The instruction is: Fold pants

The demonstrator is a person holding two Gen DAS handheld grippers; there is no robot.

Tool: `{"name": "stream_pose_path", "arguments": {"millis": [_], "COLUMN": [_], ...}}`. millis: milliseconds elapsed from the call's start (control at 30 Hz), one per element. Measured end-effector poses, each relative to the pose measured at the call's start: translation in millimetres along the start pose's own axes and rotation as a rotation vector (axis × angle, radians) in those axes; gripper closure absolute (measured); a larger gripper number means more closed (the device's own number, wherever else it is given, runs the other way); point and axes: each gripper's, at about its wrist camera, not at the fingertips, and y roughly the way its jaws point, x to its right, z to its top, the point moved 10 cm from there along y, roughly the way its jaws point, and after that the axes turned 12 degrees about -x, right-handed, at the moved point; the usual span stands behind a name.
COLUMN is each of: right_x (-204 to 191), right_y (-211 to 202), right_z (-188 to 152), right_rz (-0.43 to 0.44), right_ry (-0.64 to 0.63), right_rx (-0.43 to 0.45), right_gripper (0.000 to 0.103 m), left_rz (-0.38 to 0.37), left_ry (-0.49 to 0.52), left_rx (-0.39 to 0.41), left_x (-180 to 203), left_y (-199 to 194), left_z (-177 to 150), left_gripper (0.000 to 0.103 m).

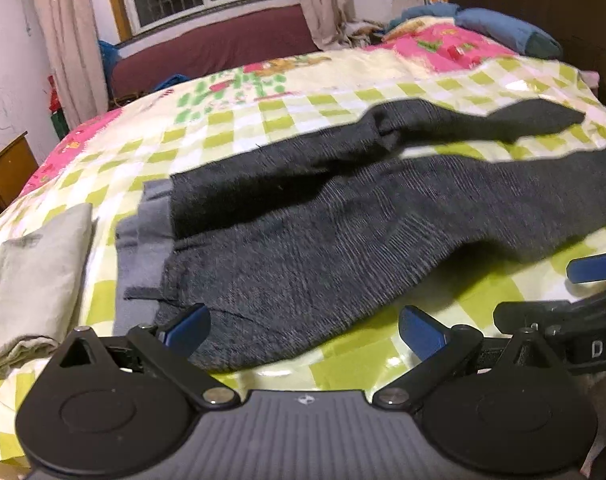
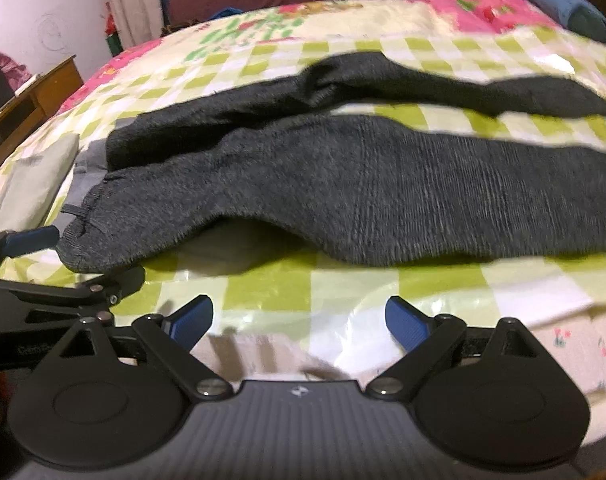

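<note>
Dark grey knit pants (image 1: 323, 232) lie spread on the bed, waistband to the left and both legs running off to the right with a strip of bedcover between them. My left gripper (image 1: 303, 330) stands open at the near waist corner, its left pad over the fabric edge. In the right wrist view the pants (image 2: 383, 192) stretch across the middle, and my right gripper (image 2: 301, 320) is open above bare bedcover, a little short of the near leg's hem. Nothing is between either pair of fingers. The left gripper (image 2: 43, 264) shows at that view's left edge, by the waistband.
The bed (image 1: 263, 120) wears a green-checked, pink-patterned cover. A folded light grey garment (image 1: 35, 280) lies left of the pants, with a blue-grey cloth (image 1: 143, 240) under the waistband. Blue pillows (image 1: 503, 28) sit at the far end. A wooden table (image 2: 31, 96) stands left of the bed.
</note>
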Motion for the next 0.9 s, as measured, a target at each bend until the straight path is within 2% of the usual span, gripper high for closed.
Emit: {"name": "stream_pose_path", "arguments": {"millis": [100,233,433,567,633,767,900], "right_x": [-13.8,-38.9,-86.7,-115.3,-126.4,-147.5,-170.4], "right_y": [-1.3,-3.5,12.4,34.2,46.8,76.9,90.9], "right_z": [11.6,30.1,52.8,63.2,66.3,60.6,59.5], "right_rz": [-0.026,-0.027,0.03,0.08,0.101,0.172,0.201], "right_ry": [-0.097,-0.239,-0.44,-0.511,-0.52,-0.505,-0.511], "right_rx": [0.035,0.095,0.116,0.091,0.07,-0.043,-0.088], "right_gripper": [0.01,0.01,0.01,0.012,0.016,0.025,0.024], "left_rz": [0.006,0.072,0.142,0.155,0.154,0.127,0.151], "left_ry": [-0.029,-0.028,-0.046,-0.067,-0.074,-0.055,-0.026], "left_rx": [0.016,0.031,-0.034,-0.076,-0.107,-0.166,-0.18], "left_x": [-15.2,-44.0,-96.1,-118.8,-125.4,-133.5,-142.3], "left_y": [-3.1,-1.3,22.3,44.4,57.4,76.6,82.5], "left_z": [6.3,10.8,5.1,5.7,5.7,1.1,-2.8], "left_gripper": [0.0,0.0,0.0,0.0,0.0,0.0,0.0]}}
